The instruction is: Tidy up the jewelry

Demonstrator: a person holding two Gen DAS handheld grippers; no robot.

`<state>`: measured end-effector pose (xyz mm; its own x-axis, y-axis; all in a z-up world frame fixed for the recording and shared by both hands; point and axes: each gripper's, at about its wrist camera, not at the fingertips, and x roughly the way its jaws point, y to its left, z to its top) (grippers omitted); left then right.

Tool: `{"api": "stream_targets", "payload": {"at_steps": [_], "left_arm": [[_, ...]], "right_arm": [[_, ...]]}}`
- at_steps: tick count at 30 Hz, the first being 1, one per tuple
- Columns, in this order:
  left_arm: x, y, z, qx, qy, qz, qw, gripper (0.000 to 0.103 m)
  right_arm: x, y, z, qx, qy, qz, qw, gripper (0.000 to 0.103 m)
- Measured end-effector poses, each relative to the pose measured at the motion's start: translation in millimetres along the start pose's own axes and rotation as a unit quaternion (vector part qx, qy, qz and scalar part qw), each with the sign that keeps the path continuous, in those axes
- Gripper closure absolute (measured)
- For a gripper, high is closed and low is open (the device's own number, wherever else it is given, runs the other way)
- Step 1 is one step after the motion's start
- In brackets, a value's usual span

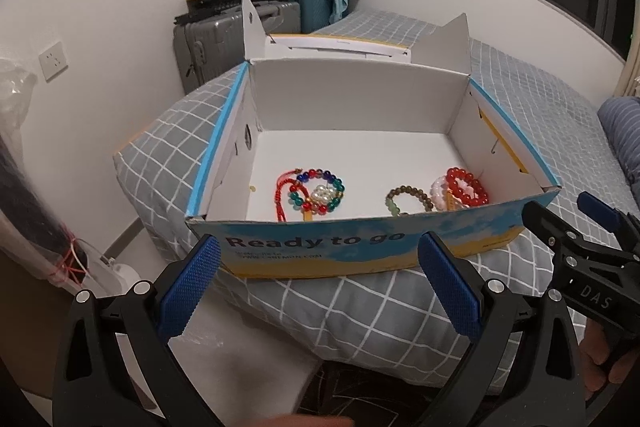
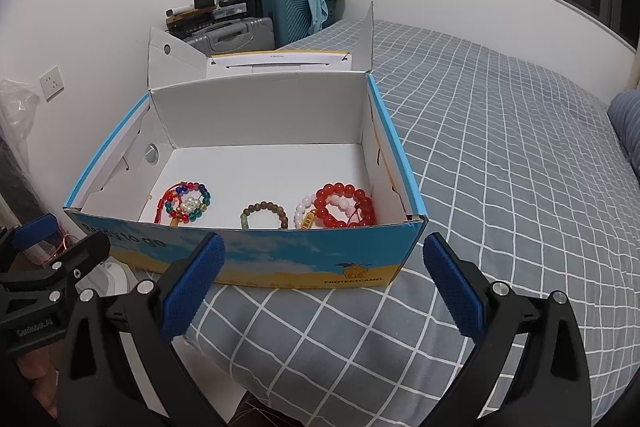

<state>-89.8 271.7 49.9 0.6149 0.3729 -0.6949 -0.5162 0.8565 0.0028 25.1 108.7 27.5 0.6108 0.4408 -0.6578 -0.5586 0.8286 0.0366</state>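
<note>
Fingers (image 2: 200, 291) on both grippers spread, empty; box (image 2: 280, 259) front wall between them and bracelets (image 2: 346, 205).

Beaded bracelets (image 2: 264, 213) inside open box (image 2: 260, 115)

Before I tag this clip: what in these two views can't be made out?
- Near ends of the bracelets: the box's front wall hides them in both views, notably the brown bead bracelet.
- Small print under "Ready to go": too small, left wrist view.
- Pink-white bracelet: partly under the red bracelet.
</note>
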Motion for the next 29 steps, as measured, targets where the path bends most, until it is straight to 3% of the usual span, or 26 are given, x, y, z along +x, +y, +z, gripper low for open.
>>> {"api": "stream_targets", "payload": {"at_steps": [29], "left_arm": [[0.5, 3.3, 2.6, -0.006, 0.003, -0.001, 1.0, 0.006]], "right_arm": [[0.1, 1.3, -1.2, 0.001, 0.004, 0.002, 1.0, 0.007]]}}
